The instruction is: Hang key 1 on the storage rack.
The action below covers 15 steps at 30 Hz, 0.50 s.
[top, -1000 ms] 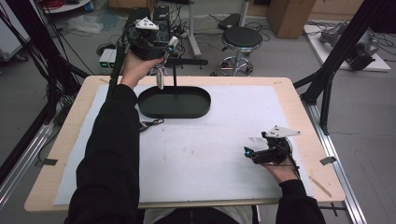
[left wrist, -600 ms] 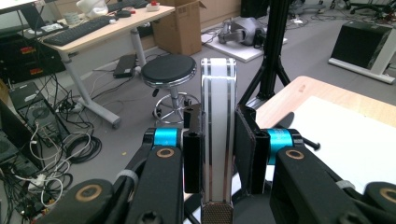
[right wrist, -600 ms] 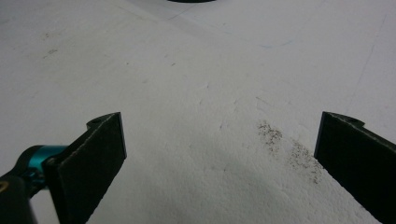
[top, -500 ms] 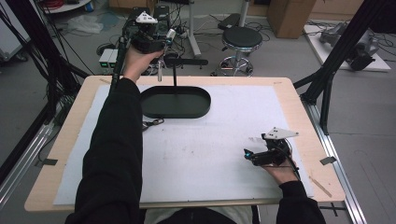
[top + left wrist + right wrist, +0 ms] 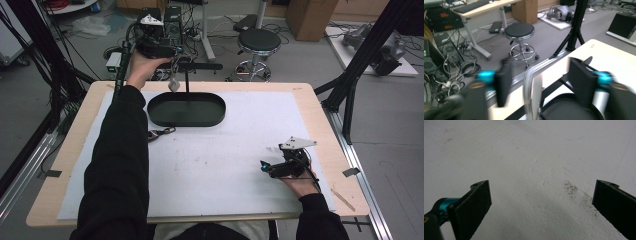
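My left claw (image 5: pixel 172 56) is up at the far edge of the table (image 5: pixel 310 100), just past the black oval tray (image 5: pixel 186 110). A thin black stand (image 5: pixel 187 82) rises from the tray, with a bar across its top. A shiny silver carabiner (image 5: pixel 532 92) hangs there, and in the left gripper view it sits right between my two black jaws. The jaws have just been opening, and now they stand apart on each side of the carabiner. The pads do not press on it, so my left claw has let go. In the high view the silver piece (image 5: pixel 173 84) hangs just below my left hand (image 5: pixel 142 67), over the far rim of the tray.

My right claw (image 5: pixel 267 167) rests low on the white mat (image 5: pixel 225 165), near the front right of the table and well apart from the tray. Its jaws are spread wide with nothing between them, just the bare mat with a few dark specks.

Another small key clip (image 5: pixel 160 133) lies flat on the mat, just beside the tray's near left edge and close to my left sleeve (image 5: pixel 117 165).
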{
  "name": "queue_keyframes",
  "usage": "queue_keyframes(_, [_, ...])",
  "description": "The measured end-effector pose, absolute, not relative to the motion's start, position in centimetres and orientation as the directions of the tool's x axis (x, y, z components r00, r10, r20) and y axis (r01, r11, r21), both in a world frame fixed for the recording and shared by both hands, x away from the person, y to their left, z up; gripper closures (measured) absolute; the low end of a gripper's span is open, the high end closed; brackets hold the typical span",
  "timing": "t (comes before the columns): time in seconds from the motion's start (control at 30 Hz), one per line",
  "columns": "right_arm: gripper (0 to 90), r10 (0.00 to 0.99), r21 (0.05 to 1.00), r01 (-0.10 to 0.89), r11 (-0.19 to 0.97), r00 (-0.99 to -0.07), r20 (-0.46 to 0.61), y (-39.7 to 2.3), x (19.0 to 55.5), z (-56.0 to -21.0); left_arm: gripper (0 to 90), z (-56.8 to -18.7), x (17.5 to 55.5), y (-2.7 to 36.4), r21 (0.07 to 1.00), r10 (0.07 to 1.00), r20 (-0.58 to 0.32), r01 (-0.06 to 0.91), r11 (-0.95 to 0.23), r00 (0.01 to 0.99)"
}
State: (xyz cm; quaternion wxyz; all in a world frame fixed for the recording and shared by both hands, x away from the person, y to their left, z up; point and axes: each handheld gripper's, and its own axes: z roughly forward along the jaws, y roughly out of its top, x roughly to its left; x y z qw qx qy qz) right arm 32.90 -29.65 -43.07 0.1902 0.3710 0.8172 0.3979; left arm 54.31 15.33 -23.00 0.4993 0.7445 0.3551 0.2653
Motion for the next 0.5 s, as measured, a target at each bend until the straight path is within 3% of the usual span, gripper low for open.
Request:
queue_keyframes(0.1, [1.4,0.758,0.801,0.445,0.400,-0.653,-0.016,-29.7,33.0,-43.0,10.9,-23.0,53.4,15.9,0.927,0.775,0.047,0.262,-0.270,0.630])
queue_keyframes(0.2, [1.4,0.760,0.806,0.446,0.389,-0.649,-0.007,-29.9,33.1,-42.9,1.7,-23.2,52.7,16.7,0.916,0.730,-0.019,0.305,-0.261,0.683])
queue_keyframes(0.3, [1.4,0.763,0.815,0.444,0.373,-0.646,0.003,-30.0,33.1,-42.8,1.7,-23.8,52.2,17.5,0.901,0.693,-0.077,0.348,-0.260,0.717])
queue_keyframes(0.5, [1.4,0.762,0.812,0.445,0.377,-0.648,0.002,-29.9,33.0,-42.8,1.6,-24.5,50.7,18.5,0.897,0.707,-0.050,0.343,-0.280,0.706])
